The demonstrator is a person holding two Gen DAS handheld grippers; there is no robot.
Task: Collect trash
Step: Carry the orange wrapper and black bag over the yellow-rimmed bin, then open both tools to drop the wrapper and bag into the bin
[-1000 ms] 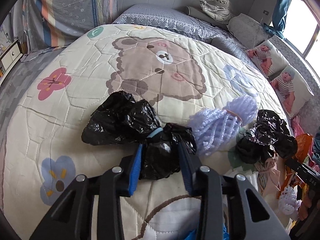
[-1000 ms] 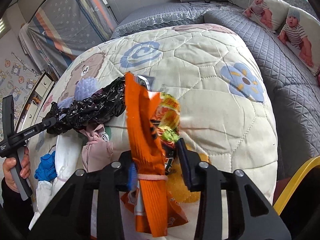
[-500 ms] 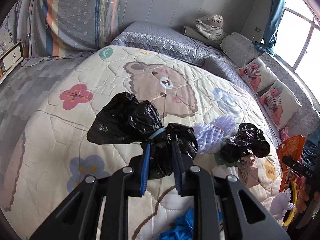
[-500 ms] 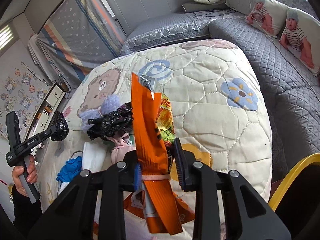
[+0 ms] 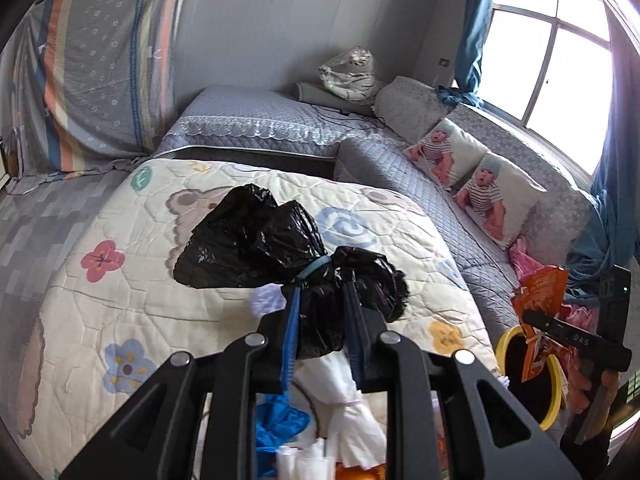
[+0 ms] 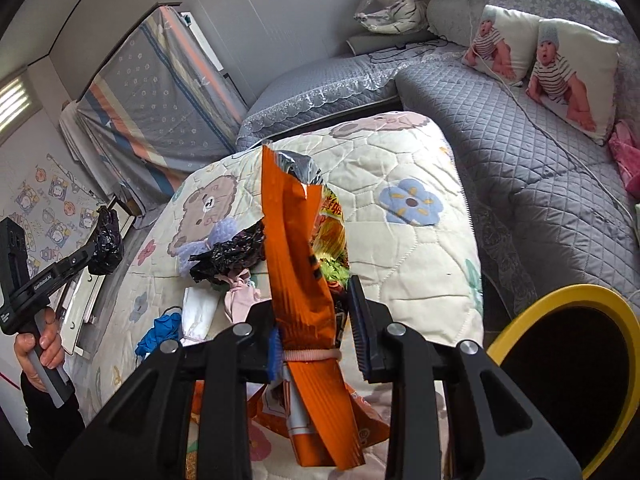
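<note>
Black bag (image 5: 256, 248), shiny, crinkly, tied in middle with blue band, sits mid frame in left wrist view, up in air above quilt (image 5: 120, 280). Left gripper (image 5: 320, 320) jaws squeezed on its lower lump. Orange snack wrapper (image 6: 304, 280), long and creased, pink band round it, stands mid frame in right wrist view. Right gripper (image 6: 316, 344) jaws pinch it. Yellow-rimmed bin (image 6: 560, 308) at lower right. More trash on quilt: black bag scrap (image 6: 232, 252), blue glove (image 6: 160, 332), white tissue (image 6: 198, 312), purple fluffy thing (image 6: 200, 244).

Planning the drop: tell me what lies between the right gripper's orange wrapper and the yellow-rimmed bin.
Only cream quilt lies between orange wrapper and yellow-rimmed bin, per the right wrist view.
</note>
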